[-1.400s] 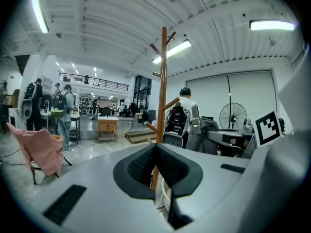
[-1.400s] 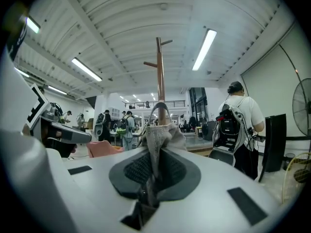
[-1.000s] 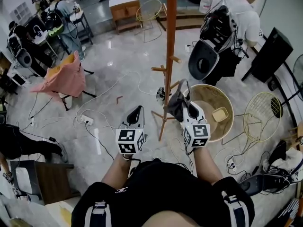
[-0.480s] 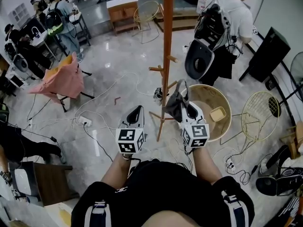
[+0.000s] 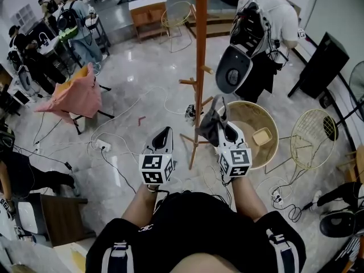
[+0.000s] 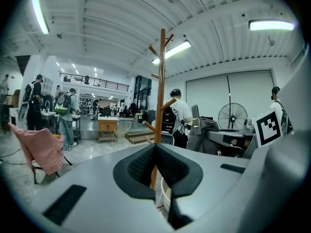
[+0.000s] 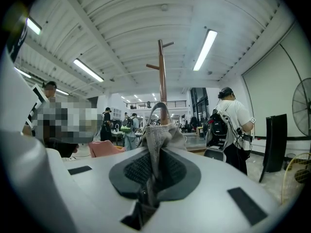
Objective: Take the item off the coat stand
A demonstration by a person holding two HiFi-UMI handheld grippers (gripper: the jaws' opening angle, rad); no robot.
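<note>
1. We are clamping our right gripper (image 5: 220,125) tight on a grey cloth item (image 5: 209,124), pinching its fabric between the pads.
2. The item is hanging just beside the pole of the wooden coat stand (image 5: 199,67).
3. We are holding our left gripper (image 5: 164,135) empty, jaws together, left of the stand.

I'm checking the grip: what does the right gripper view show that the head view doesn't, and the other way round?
Only the right gripper view: the grey cloth item pinched in the shut jaws of the right tool, and the ceiling lights. Only the head view: the round basket on the floor. Both: the wooden coat stand and a person in a white shirt.
</note>
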